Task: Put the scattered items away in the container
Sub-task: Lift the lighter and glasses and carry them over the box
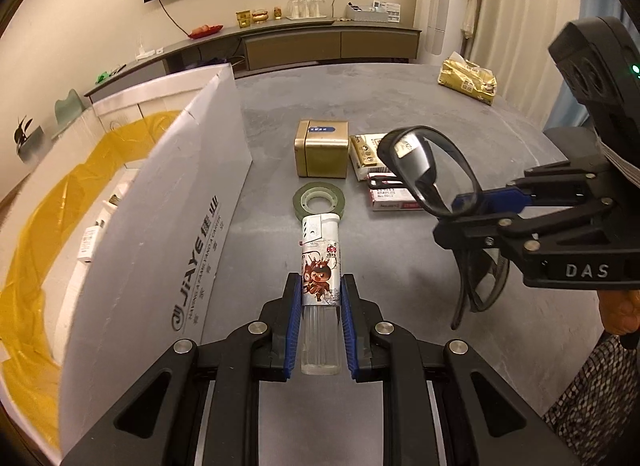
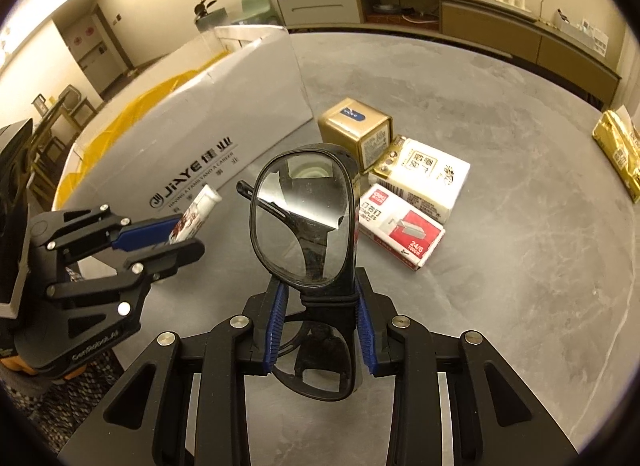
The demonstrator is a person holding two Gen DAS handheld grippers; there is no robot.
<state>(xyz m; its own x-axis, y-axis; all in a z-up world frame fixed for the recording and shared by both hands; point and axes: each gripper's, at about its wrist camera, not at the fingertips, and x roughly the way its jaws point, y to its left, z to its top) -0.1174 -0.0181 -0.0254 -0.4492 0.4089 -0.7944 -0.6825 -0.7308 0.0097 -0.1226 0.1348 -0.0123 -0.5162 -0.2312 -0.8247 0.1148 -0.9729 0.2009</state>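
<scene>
At the far left stands the cardboard box (image 1: 168,234), its tall white flap raised beside the grey counter (image 1: 400,97). A yellow plastic liner (image 1: 48,201) is draped inside it, and a few small white packets (image 1: 90,244) lie on its bottom; what else it holds cannot be made out.

Just right of the box, the left claw (image 1: 320,298) is clamped on a lighter (image 1: 320,262) with a cartoon print, its clear end between the blue pads and its white cap pointing away, held above the counter. Beyond its tip a roll of green tape (image 1: 319,199) lies flat, and behind that sits a closed gold tin (image 1: 322,153).

Next to the tin, touching it, is a white tissue pack (image 2: 426,179), and in front of that a red and white staple box (image 2: 400,225), both on the counter.

Further right, the right claw (image 2: 318,326) is closed on a pair of black-framed glasses (image 2: 304,221), gripped at the bridge with one lens standing upright above the pads, clear of the counter.

At the far right edge lies a gold foil packet (image 1: 468,79), well apart from the rest.
</scene>
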